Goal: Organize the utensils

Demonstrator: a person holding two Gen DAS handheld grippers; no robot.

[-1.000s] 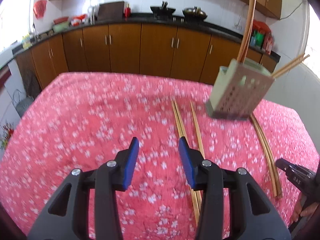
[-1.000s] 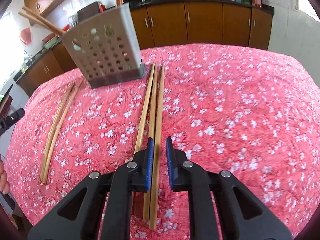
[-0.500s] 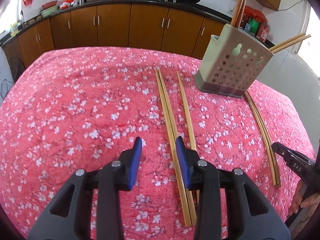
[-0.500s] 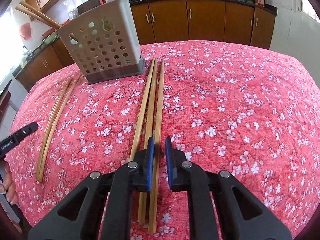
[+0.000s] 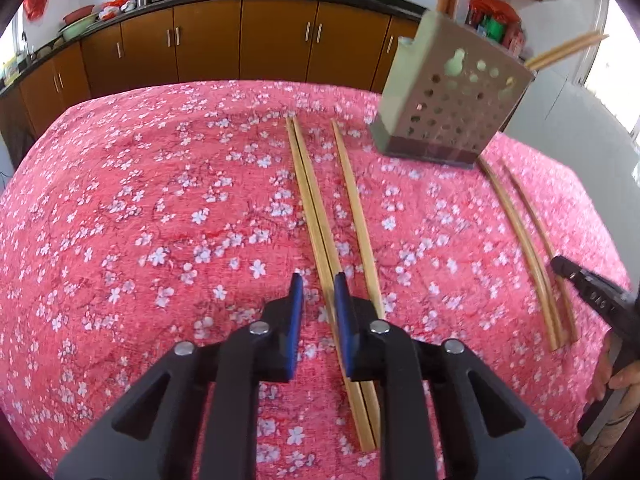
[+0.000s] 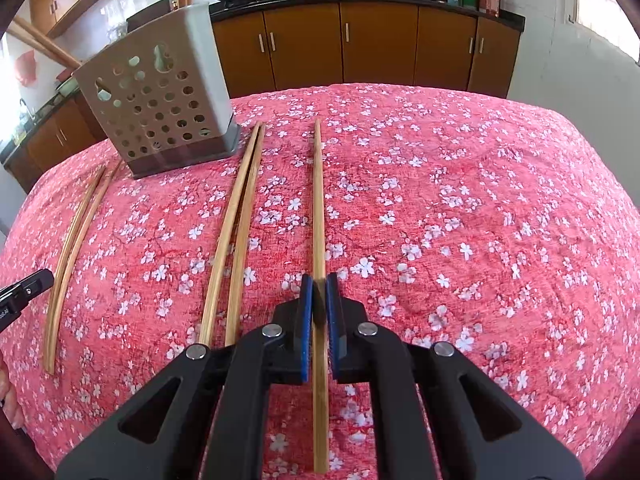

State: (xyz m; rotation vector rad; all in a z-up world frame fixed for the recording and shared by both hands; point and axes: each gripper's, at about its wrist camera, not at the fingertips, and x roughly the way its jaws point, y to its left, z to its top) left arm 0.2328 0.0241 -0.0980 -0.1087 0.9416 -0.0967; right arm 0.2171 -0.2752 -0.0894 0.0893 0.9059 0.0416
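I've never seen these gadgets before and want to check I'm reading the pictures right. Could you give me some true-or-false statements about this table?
1. The right gripper is clamped on a single chopstick. True.
2. The utensil holder lies on its side. False: it stands upright on the tablecloth.
3. Some chopsticks stick out of the holder's top. True.
4. The left gripper is shut tight. False: its jaws are apart, above a pair of chopsticks lying on the cloth.
5. The tablecloth is plain blue. False: it is red with white blossoms.
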